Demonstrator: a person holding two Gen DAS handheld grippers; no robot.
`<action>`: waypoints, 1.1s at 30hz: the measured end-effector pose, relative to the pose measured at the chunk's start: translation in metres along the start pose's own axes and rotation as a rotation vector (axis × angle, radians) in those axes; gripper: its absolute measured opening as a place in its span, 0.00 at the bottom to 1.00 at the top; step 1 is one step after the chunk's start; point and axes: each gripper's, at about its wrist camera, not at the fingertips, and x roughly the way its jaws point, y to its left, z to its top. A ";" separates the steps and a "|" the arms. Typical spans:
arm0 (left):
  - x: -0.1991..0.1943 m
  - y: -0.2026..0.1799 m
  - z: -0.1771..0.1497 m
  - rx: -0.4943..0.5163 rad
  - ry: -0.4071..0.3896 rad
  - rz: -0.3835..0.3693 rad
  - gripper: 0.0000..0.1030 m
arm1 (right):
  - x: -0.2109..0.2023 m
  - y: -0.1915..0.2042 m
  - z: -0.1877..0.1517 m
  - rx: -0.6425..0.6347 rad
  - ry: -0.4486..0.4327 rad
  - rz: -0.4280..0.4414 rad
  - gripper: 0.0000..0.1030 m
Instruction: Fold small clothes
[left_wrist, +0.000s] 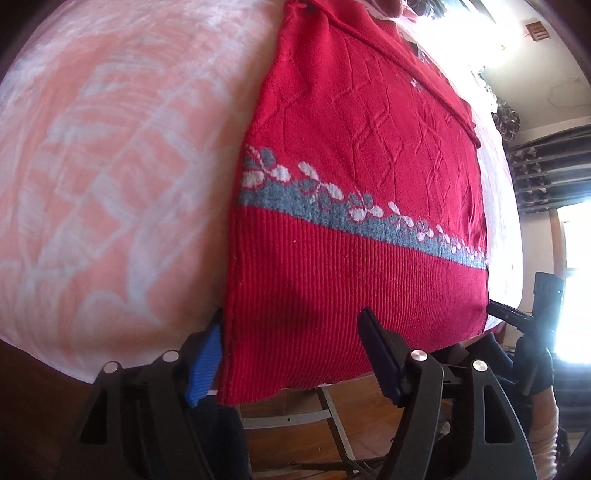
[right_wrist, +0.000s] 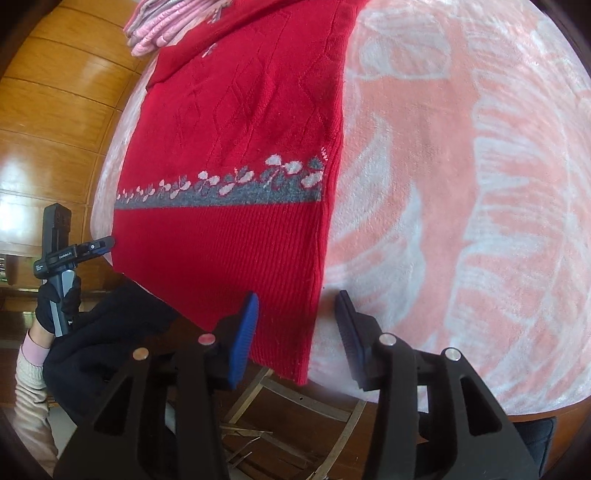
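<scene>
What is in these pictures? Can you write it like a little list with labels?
Clothing: red sweater with a grey flower band, lying flat
Surface: pink and white blanket
Left gripper: open, at the sweater's hem corner
Right gripper: open, at the other hem corner
Extra: pink folded clothes beyond the sweater

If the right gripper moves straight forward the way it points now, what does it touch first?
Most likely the red sweater: the right gripper stands open with the sweater's ribbed hem corner between its fingers. Depth is unclear, so the pink blanket beneath might be met together.
</scene>
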 end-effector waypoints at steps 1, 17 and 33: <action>0.001 0.000 0.000 0.000 0.001 -0.011 0.75 | 0.000 -0.001 0.000 0.002 0.002 0.007 0.46; -0.002 0.006 0.000 -0.059 -0.004 0.002 0.17 | 0.004 0.010 -0.002 -0.012 0.012 0.045 0.05; -0.056 -0.023 0.036 -0.118 -0.231 -0.337 0.09 | -0.067 0.021 0.044 0.069 -0.169 0.241 0.03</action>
